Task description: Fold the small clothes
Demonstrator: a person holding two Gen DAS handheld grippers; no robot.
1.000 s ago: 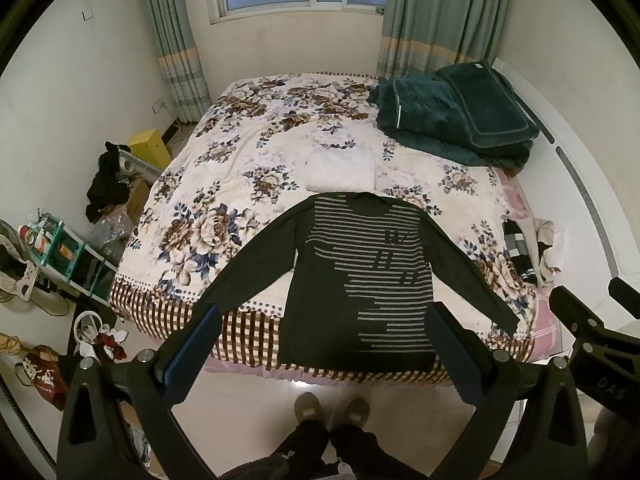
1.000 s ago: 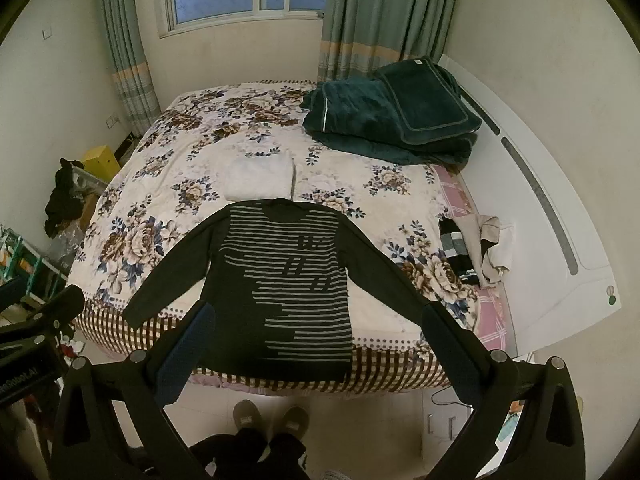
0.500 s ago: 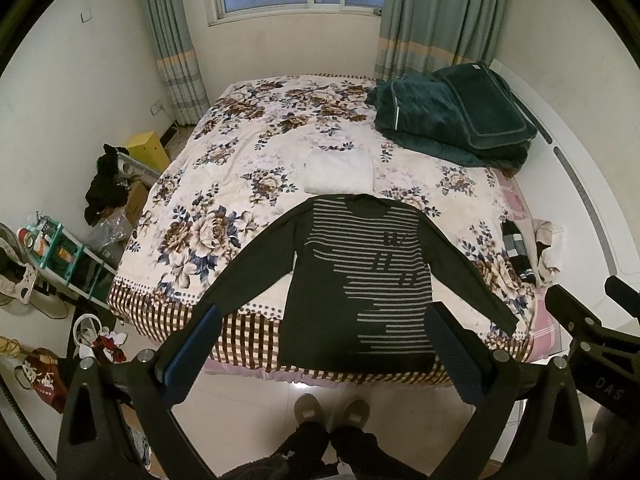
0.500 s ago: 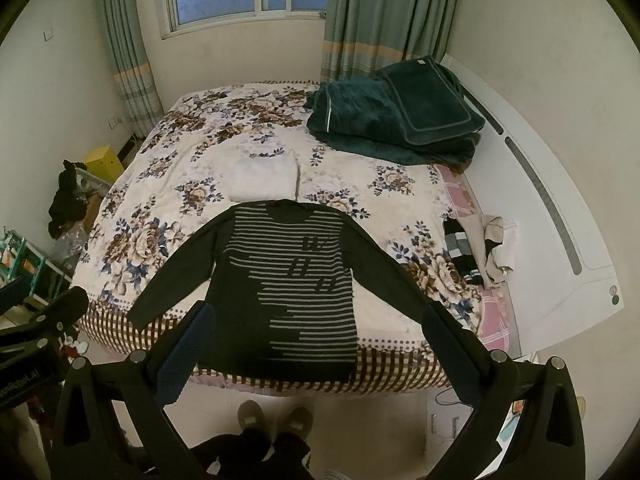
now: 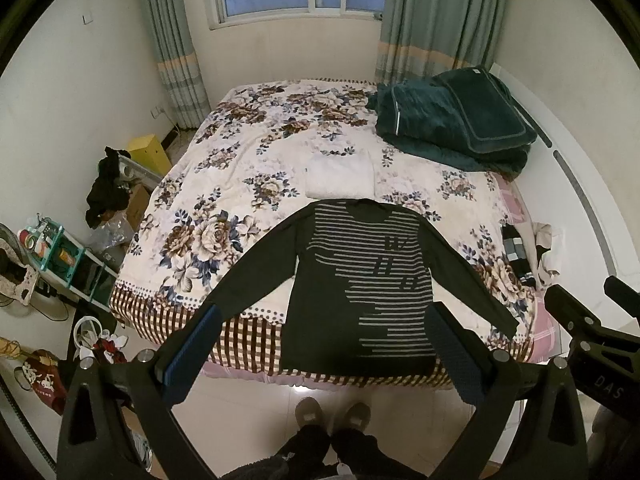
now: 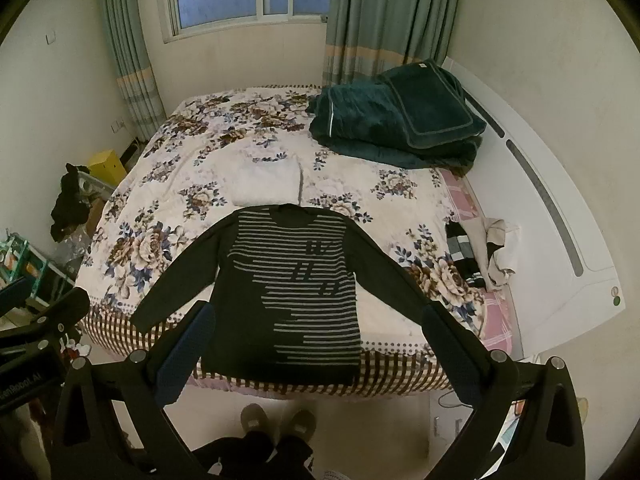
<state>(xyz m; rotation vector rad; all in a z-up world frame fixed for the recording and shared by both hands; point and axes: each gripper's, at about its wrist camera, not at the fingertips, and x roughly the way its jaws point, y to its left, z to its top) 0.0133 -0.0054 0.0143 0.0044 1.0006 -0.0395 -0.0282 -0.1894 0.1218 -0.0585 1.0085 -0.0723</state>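
Change: almost none; sweater sits slightly lower in both views than a second ago, otherwise same layout.
Sweater (image 5: 360, 288): dark, grey-striped, spread flat face-up at near edge of bed (image 5: 224, 184), sleeves splayed out, hem hanging over checked border.
Left of bed: black clothes heap (image 5: 106, 188), yellow box (image 5: 149, 154), teal rack (image 5: 60, 252) on floor.
Beyond collar: folded white garment (image 5: 340, 178), just beside neckline.
Far right: green blanket pile (image 5: 452, 124); small clothes heap (image 5: 528, 252) at right edge.
Obstruction: nothing lying on sweater.
Left gripper (image 5: 322, 350): jaws wide, empty, held above floor short of bed.
Right gripper (image 6: 318, 346): jaws wide, empty, touching nothing.
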